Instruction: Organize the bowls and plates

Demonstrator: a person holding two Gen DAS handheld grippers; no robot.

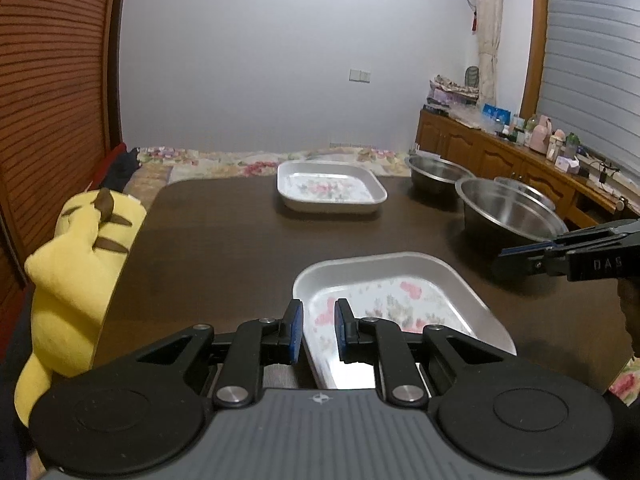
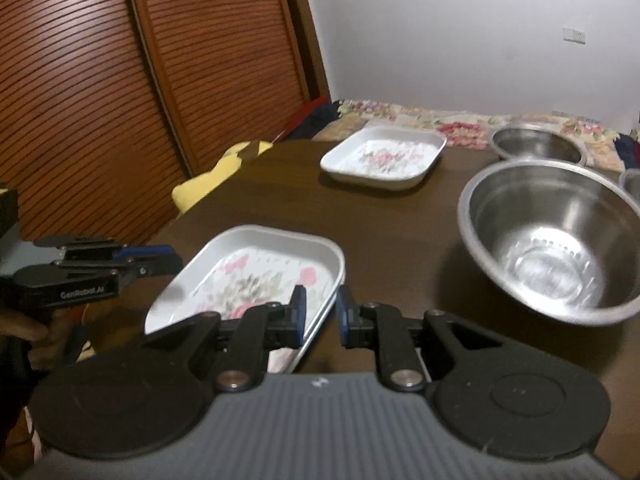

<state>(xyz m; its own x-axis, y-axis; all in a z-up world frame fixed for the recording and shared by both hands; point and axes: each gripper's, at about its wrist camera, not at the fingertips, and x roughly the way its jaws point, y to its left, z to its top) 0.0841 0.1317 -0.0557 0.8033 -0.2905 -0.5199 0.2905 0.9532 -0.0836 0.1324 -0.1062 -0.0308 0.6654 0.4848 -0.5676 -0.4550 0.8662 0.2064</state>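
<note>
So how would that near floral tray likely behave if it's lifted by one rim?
The near floral tray looks like thin enamelled metal: probably stiff and light. Held at one edge it may tilt, since it is wide and shallow. Its glossy rim could slip between the left gripper pads. The right gripper straddles the opposite rim, which should steady it.

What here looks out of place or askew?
A yellow plush toy leans at the table's left edge, unrelated to dishes. The near floral plate sits angled, straddled by both tongs. Nothing spilled.
</note>
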